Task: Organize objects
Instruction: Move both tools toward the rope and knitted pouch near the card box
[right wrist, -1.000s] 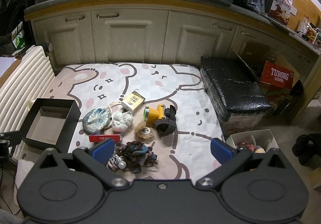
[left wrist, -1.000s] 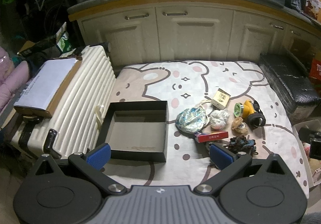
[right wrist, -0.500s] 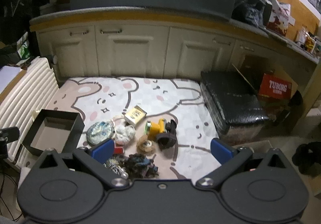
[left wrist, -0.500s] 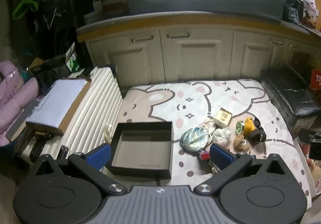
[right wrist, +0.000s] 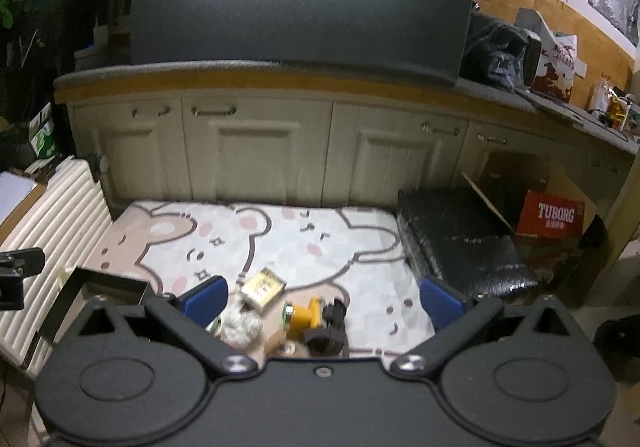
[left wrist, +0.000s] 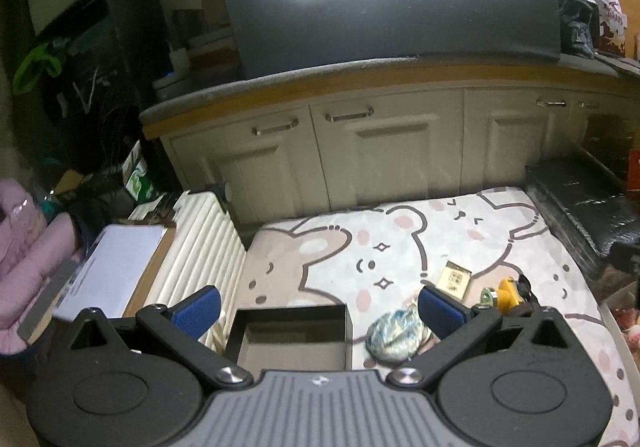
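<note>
An empty black box (left wrist: 292, 339) (right wrist: 96, 287) sits at the near left of a bear-print mat (left wrist: 400, 247) (right wrist: 280, 239). Small items lie to its right: a shiny pouch (left wrist: 394, 331), a small tan box (left wrist: 454, 277) (right wrist: 262, 285), a yellow headlamp (left wrist: 506, 289) (right wrist: 306, 315) and a white wad (right wrist: 240, 325). My left gripper (left wrist: 318, 309) hangs open high above the box, holding nothing. My right gripper (right wrist: 322, 297) is open above the headlamp, also with nothing in it. Both bodies hide the mat's near edge.
A white ribbed suitcase (left wrist: 200, 243) (right wrist: 52, 215) with a carton (left wrist: 116, 267) on it borders the mat's left. Cream cabinets (left wrist: 380, 155) (right wrist: 260, 151) stand behind. A black wrapped bundle (right wrist: 460, 239) and a red Tuborg box (right wrist: 554, 215) lie at the right.
Both grippers have risen and tilted upward, so the mat and items have slid down in each view and more of the cabinets, counter and light shows. Nothing was picked up.
</note>
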Motion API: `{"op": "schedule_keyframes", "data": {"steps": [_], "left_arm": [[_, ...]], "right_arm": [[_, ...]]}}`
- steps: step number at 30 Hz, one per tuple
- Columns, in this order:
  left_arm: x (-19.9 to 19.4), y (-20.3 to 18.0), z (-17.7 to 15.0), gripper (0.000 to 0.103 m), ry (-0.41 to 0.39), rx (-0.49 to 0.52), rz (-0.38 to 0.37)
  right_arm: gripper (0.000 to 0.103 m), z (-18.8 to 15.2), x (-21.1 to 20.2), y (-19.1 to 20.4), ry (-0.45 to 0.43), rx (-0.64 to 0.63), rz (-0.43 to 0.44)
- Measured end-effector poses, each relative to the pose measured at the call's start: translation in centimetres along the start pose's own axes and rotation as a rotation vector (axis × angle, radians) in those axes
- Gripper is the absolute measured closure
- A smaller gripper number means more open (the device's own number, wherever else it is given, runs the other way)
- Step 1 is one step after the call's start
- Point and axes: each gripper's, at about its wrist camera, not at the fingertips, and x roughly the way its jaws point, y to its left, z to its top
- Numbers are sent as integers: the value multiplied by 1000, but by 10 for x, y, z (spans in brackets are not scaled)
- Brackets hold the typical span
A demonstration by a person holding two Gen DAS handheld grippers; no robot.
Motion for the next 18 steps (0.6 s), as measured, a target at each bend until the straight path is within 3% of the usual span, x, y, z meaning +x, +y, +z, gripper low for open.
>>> {"op": "schedule_keyframes", "data": {"steps": [9,18], "left_arm": [[54,-22,14,0,-16,30,-38],[120,-43,-22,0,24,46,-123]], "right_arm": [[0,2,53,-15,-11,38,25],[0,-49,126,-17,93,88,36]]}}
